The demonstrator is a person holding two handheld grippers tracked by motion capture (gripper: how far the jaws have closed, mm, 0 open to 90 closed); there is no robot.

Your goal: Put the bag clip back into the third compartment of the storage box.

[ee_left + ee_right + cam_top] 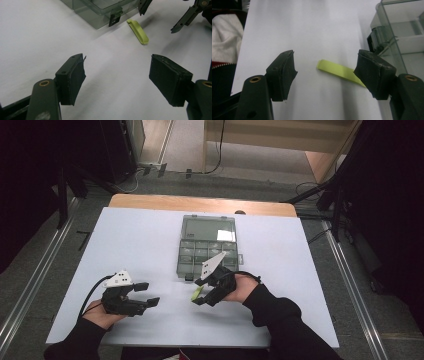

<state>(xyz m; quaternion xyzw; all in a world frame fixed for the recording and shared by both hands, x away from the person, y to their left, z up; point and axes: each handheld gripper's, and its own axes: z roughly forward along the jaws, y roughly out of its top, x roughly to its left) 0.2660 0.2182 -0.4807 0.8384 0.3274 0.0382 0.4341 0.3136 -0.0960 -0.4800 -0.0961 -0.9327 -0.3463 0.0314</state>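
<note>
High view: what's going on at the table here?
A person holds a gripper in each hand over a white table. The right gripper hangs open over a small yellow-green clip that lies flat on the table beside a clear compartment box with its lid up; nothing is gripped yet. The left gripper rests open off to the side, away from both.

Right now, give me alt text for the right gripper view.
A yellow-green strip lies flat on the white table between the open jaws of the right hand-held gripper, untouched. A clear plastic box with a dark latch stands at the right.
</note>
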